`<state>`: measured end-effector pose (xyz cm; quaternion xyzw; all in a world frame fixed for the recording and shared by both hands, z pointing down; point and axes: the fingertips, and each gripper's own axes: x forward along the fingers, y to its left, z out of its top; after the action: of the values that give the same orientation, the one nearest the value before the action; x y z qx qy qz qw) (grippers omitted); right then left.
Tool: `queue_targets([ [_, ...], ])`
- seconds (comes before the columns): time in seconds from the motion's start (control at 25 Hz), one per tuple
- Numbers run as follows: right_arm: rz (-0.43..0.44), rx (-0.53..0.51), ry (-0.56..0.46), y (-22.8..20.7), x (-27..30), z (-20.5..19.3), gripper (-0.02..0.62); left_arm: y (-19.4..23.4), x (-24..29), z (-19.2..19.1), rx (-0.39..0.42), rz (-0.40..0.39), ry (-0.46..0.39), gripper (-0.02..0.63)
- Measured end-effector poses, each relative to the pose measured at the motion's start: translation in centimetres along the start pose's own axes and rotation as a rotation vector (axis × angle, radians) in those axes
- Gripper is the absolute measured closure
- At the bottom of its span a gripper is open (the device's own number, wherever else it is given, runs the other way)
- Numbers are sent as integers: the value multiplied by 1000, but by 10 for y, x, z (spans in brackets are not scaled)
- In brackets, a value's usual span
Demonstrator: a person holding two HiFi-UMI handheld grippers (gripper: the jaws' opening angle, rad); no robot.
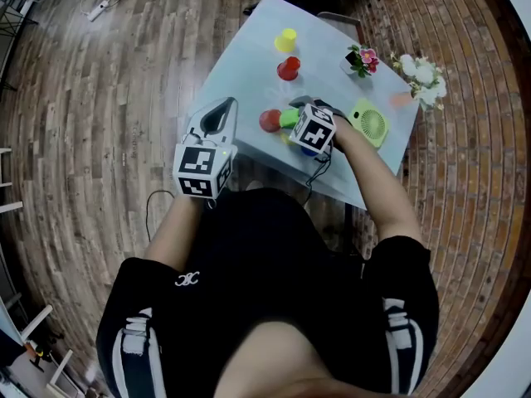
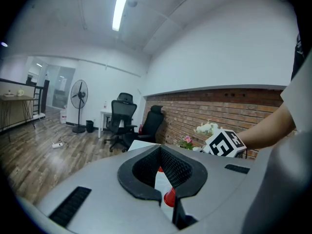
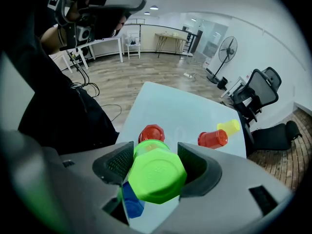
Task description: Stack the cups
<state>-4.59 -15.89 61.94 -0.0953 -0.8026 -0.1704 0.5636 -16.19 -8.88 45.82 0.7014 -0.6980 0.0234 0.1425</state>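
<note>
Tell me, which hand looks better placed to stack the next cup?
Right. The right gripper grips the green cup above the blue cup; the left gripper holds nothing, at the table edge.

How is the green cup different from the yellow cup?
The green cup is squeezed between the jaws of the right gripper; the yellow cup sits free on the table, with nothing touching it. The green cup is at the table's near end, close to the person; the yellow cup is at the far end. One is green, the other yellow. Both are bright cups.
</note>
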Motion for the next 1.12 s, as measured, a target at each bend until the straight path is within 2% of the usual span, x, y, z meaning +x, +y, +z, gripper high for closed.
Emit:
queue_targets([
  [0.44, 18, -43, 3, 10, 9, 3, 311, -1, 2, -3, 4, 1, 9, 604],
  [0.72, 2, -14, -104, 3, -6, 17, 282, -2, 3, -2, 9, 0, 12, 604],
  [0.84, 1, 88, -216, -4, -29, 31, 281, -1, 4, 4, 10, -1, 5, 604],
  [0.96, -31, 254, -409, -18, -68, 52, 281, 0, 6, 11, 20, -7, -3, 604],
  [1.04, -113, 342, -553, -33, -100, 65, 281, 0, 7, 16, 32, -14, -9, 604],
  [1.12, -244, 405, -691, -49, -137, 73, 281, -2, 11, 21, 38, -17, -19, 604],
])
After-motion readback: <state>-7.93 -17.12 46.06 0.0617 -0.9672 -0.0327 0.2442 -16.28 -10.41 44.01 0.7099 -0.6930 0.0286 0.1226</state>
